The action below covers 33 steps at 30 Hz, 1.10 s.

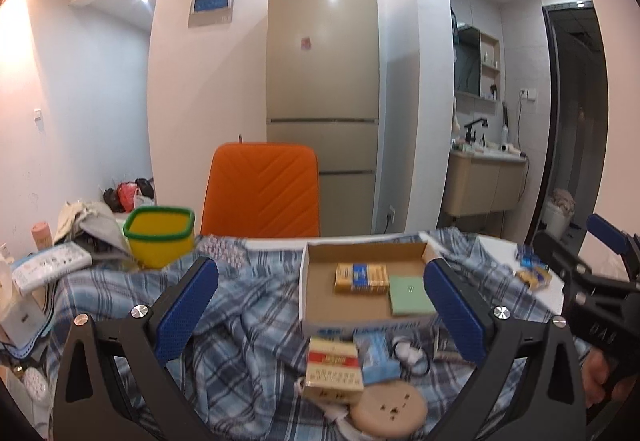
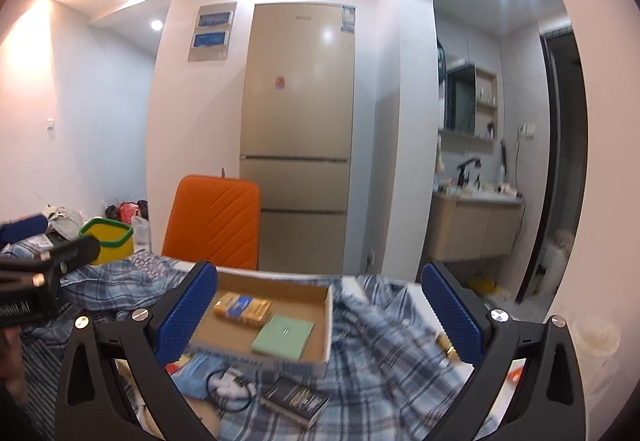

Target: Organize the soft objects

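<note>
A blue plaid cloth [image 1: 248, 305] lies rumpled across the table and shows in the right wrist view too [image 2: 380, 341]. On it rests a shallow cardboard box [image 1: 320, 293] [image 2: 296, 301] holding a yellow-and-blue pack [image 1: 362, 278] and a green pad [image 1: 410, 295]. My left gripper [image 1: 320, 305] hangs open just above the cloth, in front of the box, with nothing between its blue pads. To its right, my right gripper [image 2: 320, 311] is wide open over the cloth and the box's front, also holding nothing. A grey garment [image 1: 96, 227] is heaped at the far left.
A yellow bin with a green rim [image 1: 160, 241] stands at the back left, and an orange chair [image 1: 262, 191] behind the table. Near the front lie a red-and-white carton [image 1: 332, 369], a round beige socket [image 1: 388, 411] and a dark book [image 2: 296, 399]. A fridge [image 1: 324, 81] stands behind.
</note>
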Motion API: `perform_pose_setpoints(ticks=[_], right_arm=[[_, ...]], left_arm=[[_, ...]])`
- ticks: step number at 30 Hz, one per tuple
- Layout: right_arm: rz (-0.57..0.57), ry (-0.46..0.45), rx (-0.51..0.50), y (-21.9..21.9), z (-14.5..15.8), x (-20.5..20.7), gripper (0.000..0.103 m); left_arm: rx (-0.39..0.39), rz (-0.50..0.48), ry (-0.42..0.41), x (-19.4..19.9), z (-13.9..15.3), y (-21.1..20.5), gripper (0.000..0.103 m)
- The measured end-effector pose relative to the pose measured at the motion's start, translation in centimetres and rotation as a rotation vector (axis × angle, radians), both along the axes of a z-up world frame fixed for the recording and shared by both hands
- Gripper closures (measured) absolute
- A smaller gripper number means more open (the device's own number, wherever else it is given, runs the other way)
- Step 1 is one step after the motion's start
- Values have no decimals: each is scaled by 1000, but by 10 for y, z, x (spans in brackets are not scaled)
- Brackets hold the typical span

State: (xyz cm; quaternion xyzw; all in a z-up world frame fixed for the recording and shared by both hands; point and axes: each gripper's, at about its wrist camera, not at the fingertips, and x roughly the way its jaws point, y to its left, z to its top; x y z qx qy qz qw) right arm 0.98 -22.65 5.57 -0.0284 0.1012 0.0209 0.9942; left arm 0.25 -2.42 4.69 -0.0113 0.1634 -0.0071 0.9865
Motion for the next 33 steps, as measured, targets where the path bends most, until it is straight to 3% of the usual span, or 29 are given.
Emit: perform_pose_setpoints(ticks=[6,11,14,17,22,27,33], right_arm=[[21,50,36,-2,-20,3,0],[37,130,6,5,-35,10,0],[64,192,-20,12,-43,16,0],[97,203,6,12,-47,17,0],[94,199,-3,13,-49,19,1],[99,223,-6,14,-51,23,4],[130,250,-28,22,-53,27,4]], left_arm=[[-12,20,64,1,-22,10,1],[-15,17,95,1,-33,15,1],[-5,23,63,-2,-36,16,1],[-7,33,10,-8,-37,17,1],[-3,40,-4,-8,-39,21,1],[17,30,31,-2,-47,21,1],[-40,5,111,4,-51,30,1]])
